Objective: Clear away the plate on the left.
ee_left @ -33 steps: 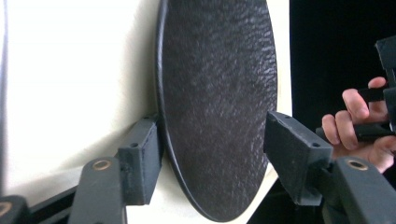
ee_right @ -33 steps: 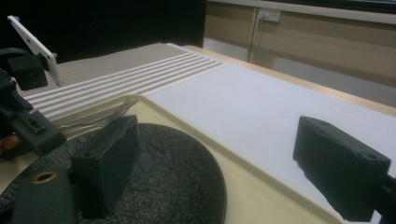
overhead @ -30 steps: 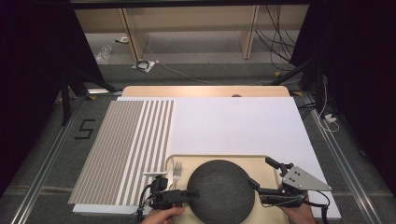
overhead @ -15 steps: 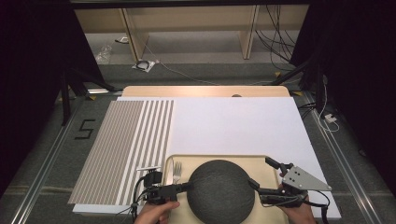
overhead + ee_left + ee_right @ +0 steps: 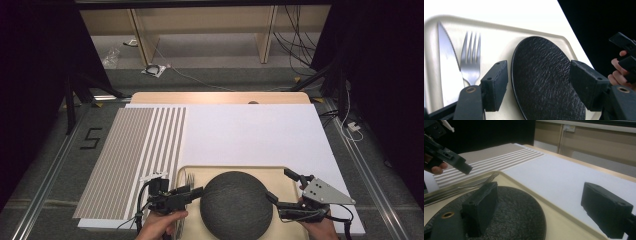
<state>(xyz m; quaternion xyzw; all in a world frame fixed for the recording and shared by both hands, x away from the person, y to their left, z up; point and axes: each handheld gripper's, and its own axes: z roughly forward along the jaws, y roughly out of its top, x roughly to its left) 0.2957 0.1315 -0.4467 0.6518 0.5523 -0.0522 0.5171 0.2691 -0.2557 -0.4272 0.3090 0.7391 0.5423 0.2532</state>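
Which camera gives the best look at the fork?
The left gripper view: the fork lies close and sharp on the tray, tines clear, beside the knife. The high view shows it small; the right gripper view catches just its tines at a low angle.

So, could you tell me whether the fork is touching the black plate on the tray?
Apart. The left gripper view shows a strip of bare tray between the fork and the black plate.

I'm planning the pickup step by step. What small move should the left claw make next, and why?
Probably lower the left claw toward the black plate's near rim. Its jaws stand open above the tray, holding nothing, with the fork and knife just beside.
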